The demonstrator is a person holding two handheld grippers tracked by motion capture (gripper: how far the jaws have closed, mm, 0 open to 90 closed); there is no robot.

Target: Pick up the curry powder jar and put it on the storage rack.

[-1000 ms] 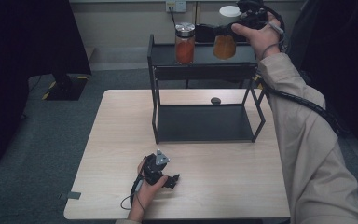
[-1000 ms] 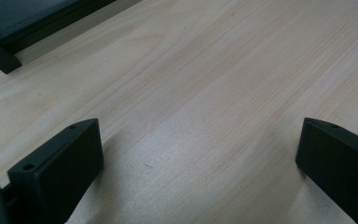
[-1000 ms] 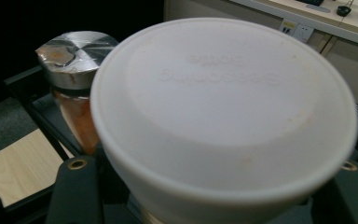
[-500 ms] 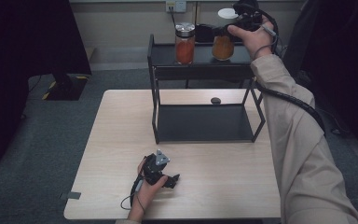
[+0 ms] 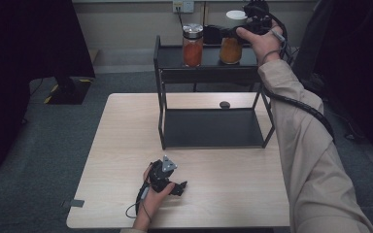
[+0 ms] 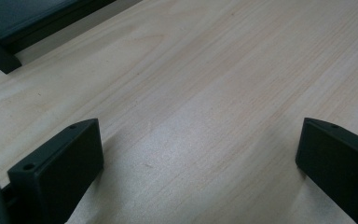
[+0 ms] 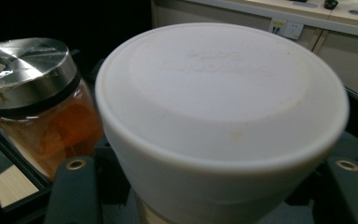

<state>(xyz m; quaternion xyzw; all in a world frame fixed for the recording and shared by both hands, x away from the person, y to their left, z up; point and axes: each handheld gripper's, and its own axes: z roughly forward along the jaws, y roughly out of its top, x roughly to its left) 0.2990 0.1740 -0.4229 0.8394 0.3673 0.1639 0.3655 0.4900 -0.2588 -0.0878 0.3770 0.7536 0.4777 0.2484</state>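
Your right gripper (image 5: pixel 233 33) is clamping the white-lidded jar (image 7: pixel 221 121) just under its lid, one jaw pressing on each side. The jar is standing on the top shelf of the black rack (image 5: pixel 209 73). Just beside it, to the gripper's left, a steel-lidded jar (image 7: pixel 32 102) of orange contents is sitting on the same shelf. Your left gripper (image 5: pixel 172 183) is resting on the table (image 6: pixel 205 88) well apart, jaws spread wide, grasping nothing.

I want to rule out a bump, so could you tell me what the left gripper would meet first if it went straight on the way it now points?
Probably the bare table: the left gripper, jaws open, angles down at the wood. The black rack sits farther off to one side.
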